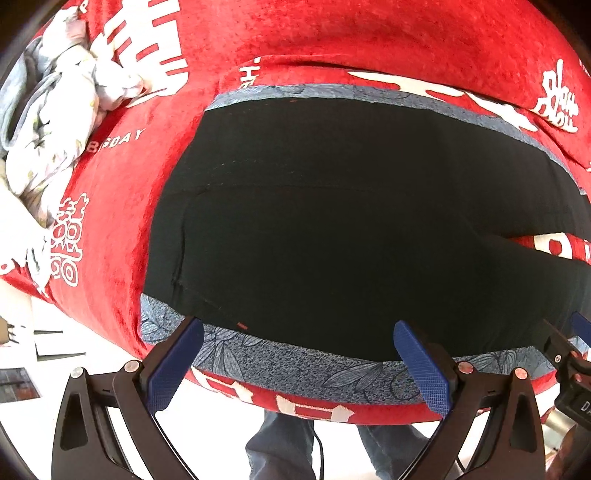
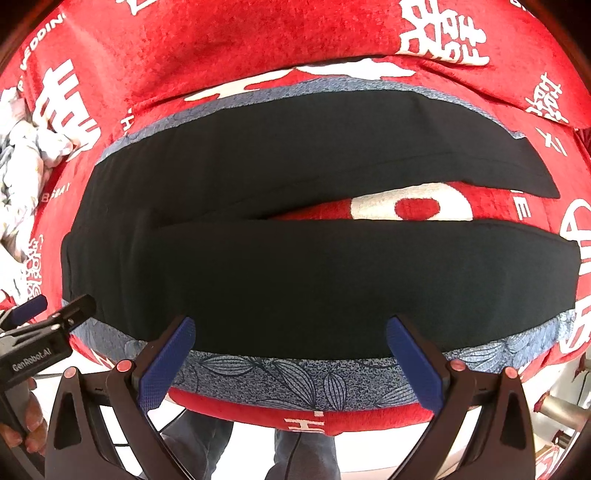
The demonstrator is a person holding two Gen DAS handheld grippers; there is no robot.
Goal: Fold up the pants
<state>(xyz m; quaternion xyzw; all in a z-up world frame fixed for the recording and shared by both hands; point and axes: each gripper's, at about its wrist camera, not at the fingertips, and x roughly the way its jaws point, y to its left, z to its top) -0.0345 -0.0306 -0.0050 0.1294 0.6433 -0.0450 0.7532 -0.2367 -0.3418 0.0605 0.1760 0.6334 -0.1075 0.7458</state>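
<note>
Black pants (image 1: 332, 229) lie flat on a blue-grey leaf-patterned mat (image 1: 295, 365) over the red cloth. In the right wrist view the pants (image 2: 314, 273) show both legs spread apart to the right, red cloth between them, waist at the left. My left gripper (image 1: 299, 354) is open and empty, hovering at the near edge by the waist end. My right gripper (image 2: 291, 354) is open and empty at the near edge by the near leg. The left gripper's tip also shows in the right wrist view (image 2: 55, 314).
A red cloth with white characters (image 1: 332, 33) covers the table. A crumpled pile of pale floral clothes (image 1: 55, 122) lies at the far left. The table's front edge is just below the grippers; a person's legs in jeans (image 2: 207, 439) stand there.
</note>
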